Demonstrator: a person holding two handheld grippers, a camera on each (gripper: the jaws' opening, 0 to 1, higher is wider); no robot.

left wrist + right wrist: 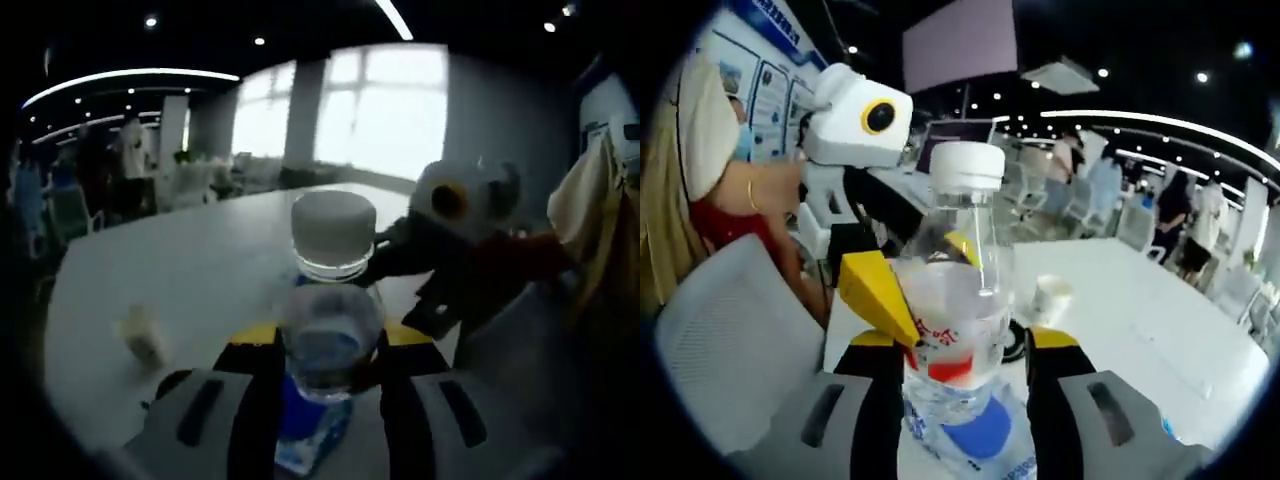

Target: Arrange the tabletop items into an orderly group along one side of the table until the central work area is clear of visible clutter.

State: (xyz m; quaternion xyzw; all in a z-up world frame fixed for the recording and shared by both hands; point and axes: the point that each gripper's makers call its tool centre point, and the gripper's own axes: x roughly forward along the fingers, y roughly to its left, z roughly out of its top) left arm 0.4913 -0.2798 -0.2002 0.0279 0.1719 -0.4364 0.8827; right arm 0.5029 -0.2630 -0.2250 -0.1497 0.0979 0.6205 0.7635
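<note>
- Your left gripper (330, 400): grey jaws with black pads clamp a clear plastic bottle (328, 330) with a blue label and ribbed white cap, at frame centre.
- Your right gripper (965, 400): its jaws close on a second bottle (960, 300), clear, red-labelled, white-capped; the left gripper's yellow-tipped jaw touches it from the left.
- White table (1160, 330): a small pale cup (1050, 297) stands right of centre.

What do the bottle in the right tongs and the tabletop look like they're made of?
The clear water bottle with white screw cap looks like thin glossy plastic: see-through walls, printed label, ridged cap. The white tabletop looks like smooth laminate or painted board with a soft sheen; which one I can't tell.
</note>
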